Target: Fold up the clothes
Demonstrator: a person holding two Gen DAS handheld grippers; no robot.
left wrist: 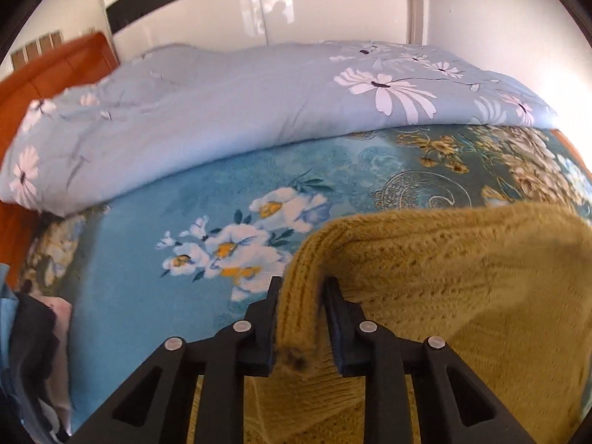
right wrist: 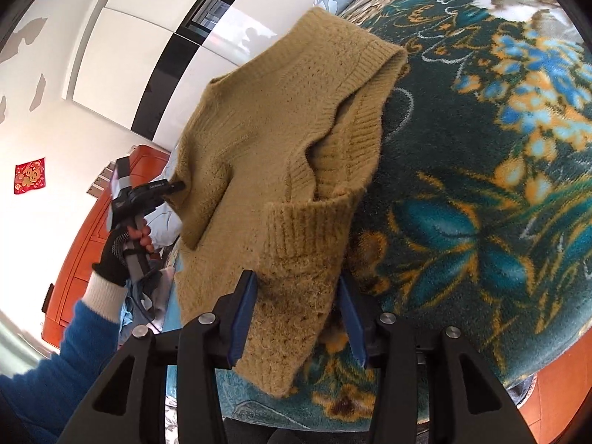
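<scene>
The sweater [right wrist: 259,155] is chunky mustard knit, fuzzy, with ribbed edges. The bed cover [right wrist: 481,192] looks like plush fleece printed with flowers; the quilt [left wrist: 222,111] is smooth, thin pale-blue cloth. The headboard [left wrist: 55,63] is orange-brown wood with a slight sheen. The wardrobe doors [left wrist: 333,3] are glossy white. The fingers [left wrist: 264,318] are matt black plastic with dull metal pins. The glove [right wrist: 114,255] is dark knit

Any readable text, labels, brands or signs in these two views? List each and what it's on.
Nothing can be read in either view.
Red paper square on the wall: gold figure, no legible characters.
Left tongs body: small pale print, too blurred to read.
Mustard sweater, floral blanket, light blue quilt: no tags or print visible.
</scene>
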